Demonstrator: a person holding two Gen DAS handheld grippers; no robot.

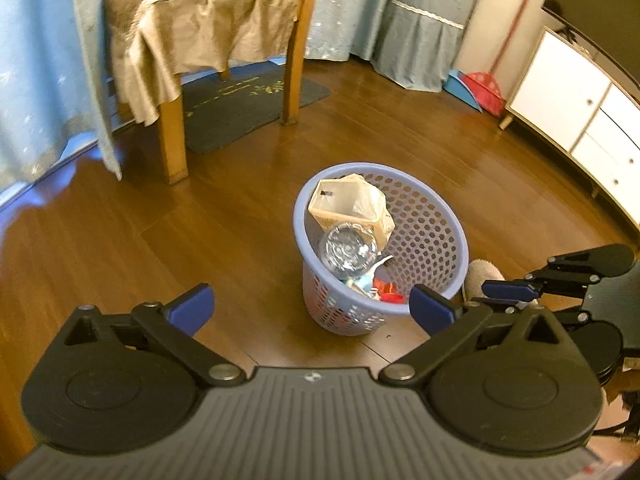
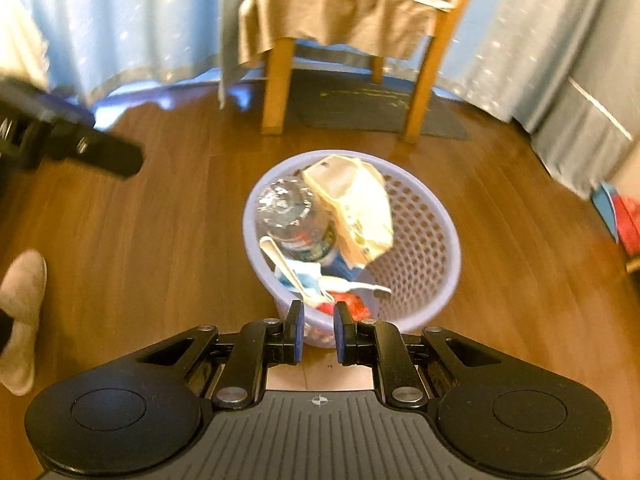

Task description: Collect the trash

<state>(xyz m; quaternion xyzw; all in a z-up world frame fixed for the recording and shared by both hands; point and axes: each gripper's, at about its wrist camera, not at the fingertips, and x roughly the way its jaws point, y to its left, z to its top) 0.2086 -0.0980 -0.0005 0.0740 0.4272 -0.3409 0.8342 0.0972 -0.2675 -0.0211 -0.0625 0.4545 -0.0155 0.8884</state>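
With both grippers empty above the floor, the scene reads as the close of a drop-off step. Left gripper [image 1: 312,308]: jaws spread wide, nothing between them. Right gripper [image 2: 318,330]: jaws nearly closed with a narrow gap, nothing held; it also shows at the right edge of the left wrist view. The lavender mesh basket [image 1: 432,224] stands on the wooden floor [image 1: 140,240], near a cloth-draped chair [image 1: 200,40] and a dark mat [image 1: 240,108]. Inside the basket lie a clear plastic bottle [image 2: 292,216], a crumpled yellowish bag [image 2: 360,204], a white utensil [image 2: 280,264], blue-and-white wrapping [image 2: 304,276] and a red item [image 2: 356,306]. No loose trash shows on the visible floor; a slippered foot [image 2: 22,312] stands to the left. Judged stage: the collected pieces are already binned. The next move would call for swinging a gripper away to search for remaining litter, opening the right jaws before any new pickup.
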